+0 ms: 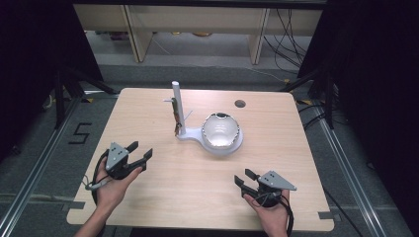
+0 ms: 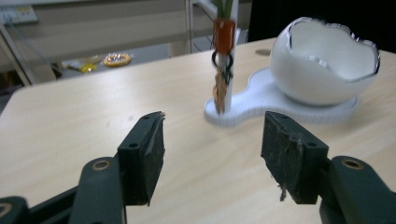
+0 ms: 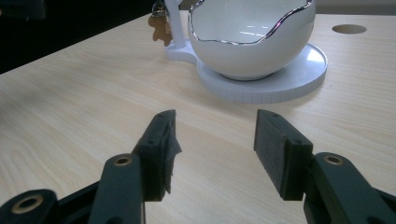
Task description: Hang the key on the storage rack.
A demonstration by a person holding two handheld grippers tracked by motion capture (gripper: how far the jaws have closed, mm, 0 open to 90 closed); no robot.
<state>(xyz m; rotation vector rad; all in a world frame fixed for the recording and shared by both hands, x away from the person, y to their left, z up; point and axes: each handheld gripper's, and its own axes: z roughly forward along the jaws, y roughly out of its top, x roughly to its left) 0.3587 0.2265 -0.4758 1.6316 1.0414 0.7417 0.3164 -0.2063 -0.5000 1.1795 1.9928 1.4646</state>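
A white eggshell-shaped bowl (image 1: 221, 129) with a silver jagged rim sits on a white base (image 1: 190, 134) at the table's middle. A white post (image 1: 176, 98) rises from the base's left end, and a small orange-brown carrot charm (image 1: 176, 121) hangs from it. My left gripper (image 1: 141, 149) is held low at the front left with its jaws open and nothing between them. It faces the charm (image 2: 223, 70) and the bowl (image 2: 322, 65). My right gripper (image 1: 242, 177) rests at the front right, also open and empty. It points at the bowl (image 3: 252, 42).
The wooden table (image 1: 148, 197) has a round hole (image 1: 240, 103) near its far edge, behind the bowl. Pale shelving (image 1: 197, 29) stands beyond the table on the floor. Dark frame legs (image 1: 62, 94) flank both sides.
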